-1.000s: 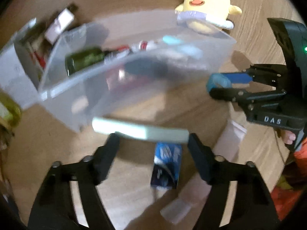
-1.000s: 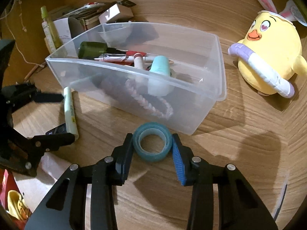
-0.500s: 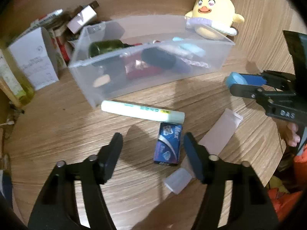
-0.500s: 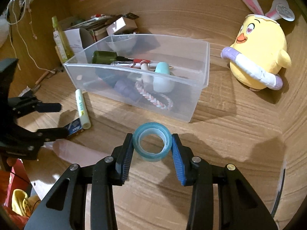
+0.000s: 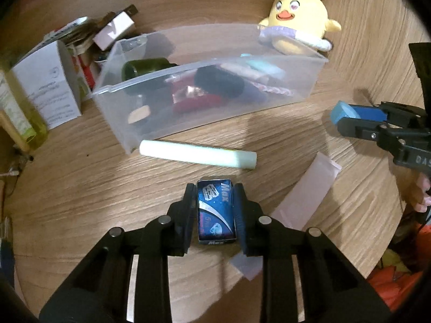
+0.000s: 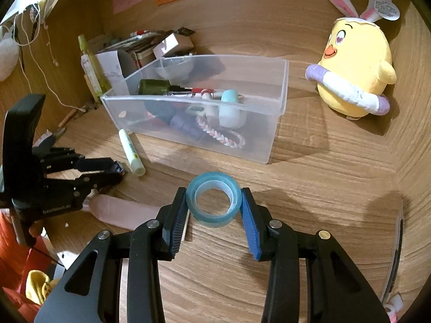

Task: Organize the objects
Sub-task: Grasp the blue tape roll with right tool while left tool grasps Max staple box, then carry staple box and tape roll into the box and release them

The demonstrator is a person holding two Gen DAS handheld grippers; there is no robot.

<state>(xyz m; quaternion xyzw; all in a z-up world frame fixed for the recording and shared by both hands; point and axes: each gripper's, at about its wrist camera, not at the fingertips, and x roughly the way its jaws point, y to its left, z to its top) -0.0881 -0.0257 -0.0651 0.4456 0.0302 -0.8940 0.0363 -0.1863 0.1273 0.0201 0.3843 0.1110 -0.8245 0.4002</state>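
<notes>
1. Left gripper [image 5: 215,210]: jaws closing around the blue "Max" box [image 5: 216,212] on the counter [image 5: 80,188].
2. Right gripper [image 6: 214,207], marked "DAS": jaws pinch the tape roll [image 6: 213,199] near the bin [image 6: 269,140].

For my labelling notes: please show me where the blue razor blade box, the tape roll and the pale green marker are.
blue razor blade box [image 5: 216,211], left wrist view, printed top face.
tape roll [image 6: 213,199], right wrist view, front rim.
pale green marker [image 5: 198,154], left wrist view, mid barrel.

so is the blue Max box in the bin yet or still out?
Out. The blue Max box lies on the tabletop between the closing left gripper fingers, in front of the clear bin.
</notes>
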